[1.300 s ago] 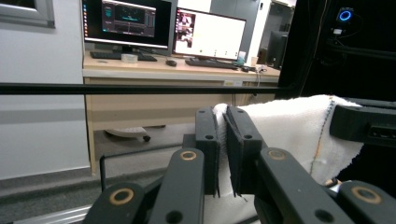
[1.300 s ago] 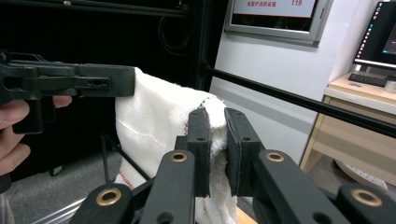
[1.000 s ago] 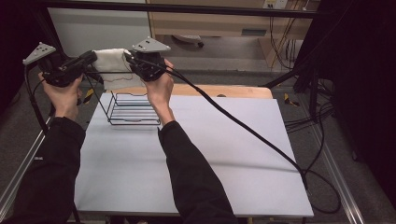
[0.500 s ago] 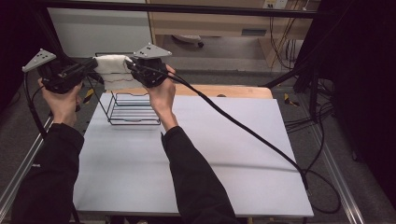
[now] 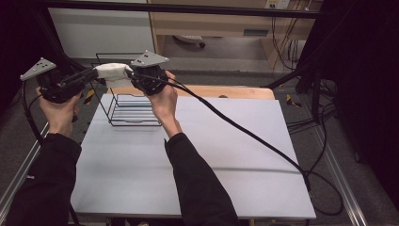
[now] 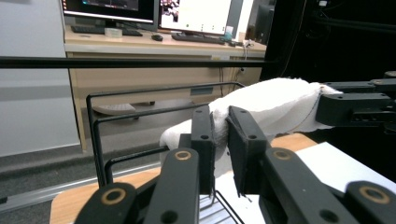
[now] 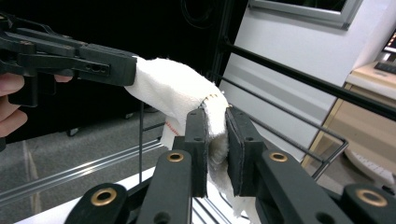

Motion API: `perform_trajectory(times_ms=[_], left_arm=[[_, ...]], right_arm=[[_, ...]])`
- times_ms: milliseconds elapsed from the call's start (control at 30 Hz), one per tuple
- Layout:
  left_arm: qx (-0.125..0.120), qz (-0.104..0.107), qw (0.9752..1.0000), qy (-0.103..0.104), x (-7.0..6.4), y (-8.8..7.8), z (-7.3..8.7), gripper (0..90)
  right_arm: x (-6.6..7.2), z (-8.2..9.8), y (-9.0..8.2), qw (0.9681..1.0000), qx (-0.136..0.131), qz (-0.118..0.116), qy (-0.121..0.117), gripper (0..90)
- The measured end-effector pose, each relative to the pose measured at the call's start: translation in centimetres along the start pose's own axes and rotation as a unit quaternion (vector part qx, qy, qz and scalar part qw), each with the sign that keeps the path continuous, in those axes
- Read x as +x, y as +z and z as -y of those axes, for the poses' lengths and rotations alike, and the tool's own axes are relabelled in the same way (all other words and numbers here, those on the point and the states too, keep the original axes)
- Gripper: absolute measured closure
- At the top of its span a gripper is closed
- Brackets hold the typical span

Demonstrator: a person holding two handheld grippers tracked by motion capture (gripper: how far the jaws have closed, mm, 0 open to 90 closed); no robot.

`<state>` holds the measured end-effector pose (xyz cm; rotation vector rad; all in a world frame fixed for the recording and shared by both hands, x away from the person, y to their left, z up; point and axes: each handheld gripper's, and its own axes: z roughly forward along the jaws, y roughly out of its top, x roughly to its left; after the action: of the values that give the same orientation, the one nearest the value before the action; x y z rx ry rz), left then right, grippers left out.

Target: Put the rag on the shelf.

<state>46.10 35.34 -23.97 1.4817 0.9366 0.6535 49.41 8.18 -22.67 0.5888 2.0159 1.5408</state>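
A white cloth (image 5: 113,73) hangs stretched in the air between my two grippers, above the black wire rack (image 5: 128,112) on the table. In the high view my left gripper (image 5: 95,74) is shut on the cloth's left end and my right gripper (image 5: 128,74) on its right end. In the left gripper view its jaws (image 6: 219,140) pinch a fold of the cloth (image 6: 275,105), with the other gripper (image 6: 355,109) clamped on the far end. In the right gripper view its jaws (image 7: 215,140) pinch the cloth (image 7: 173,91), and the left gripper (image 7: 93,65) holds the other end.
The rack stands at the back left of the white tabletop (image 5: 226,150), close to a wooden strip (image 5: 235,92) along the far edge. A black cable (image 5: 244,134) trails from the right gripper across the table to its right side. A desk with monitors (image 6: 187,18) stands beyond.
Both hands have come down a little toward the rack with the cloth still held between them. The cloth now looks more bunched and narrower.
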Motion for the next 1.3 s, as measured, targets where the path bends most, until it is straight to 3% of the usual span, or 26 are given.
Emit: perform_trajectory(times_ms=[200,300,400,500,833,1033,1133,1300], left_arm=[[-0.001,-0.005,1.0,-0.006,-0.3,-0.4,-1.7,72.7],[0.004,-0.02,0.9998,-0.004,-0.4,-0.1,-2.6,78.1],[0.014,-0.025,0.9995,-0.014,-0.3,0.5,-3.3,86.5],[0.029,-0.026,0.9991,-0.018,-0.1,1.2,-3.6,89.2],[0.062,-0.004,0.998,0.0,-0.8,1.4,-2.0,89.4],[0.075,0.0,0.9972,0.004,-0.9,1.5,-1.0,89.4],[0.08,-0.001,0.9967,0.006,-0.9,1.6,-0.4,89.4],[0.089,0.001,0.9961,0.006,-0.9,1.9,0.3,89.4]], right_arm=[[0.0,0.5,0.0,1.0,0.001,-0.004,0.004,79.8],[0.0,0.6,0.1,1.0,0.001,-0.005,0.005,79.8],[0.1,0.7,0.0,1.0,0.002,-0.006,0.001,79.8],[0.0,0.8,0.0,1.0,0.004,-0.008,0.0,79.8],[0.2,1.1,-0.1,0.9999,0.011,-0.013,-0.004,77.6],[0.3,0.8,-0.6,0.9996,0.013,-0.025,-0.006,66.3],[0.3,0.5,-1.1,0.9996,0.004,-0.026,-0.006,65.4],[0.3,0.4,-0.9,0.9989,0.011,-0.041,0.017,78.9]])
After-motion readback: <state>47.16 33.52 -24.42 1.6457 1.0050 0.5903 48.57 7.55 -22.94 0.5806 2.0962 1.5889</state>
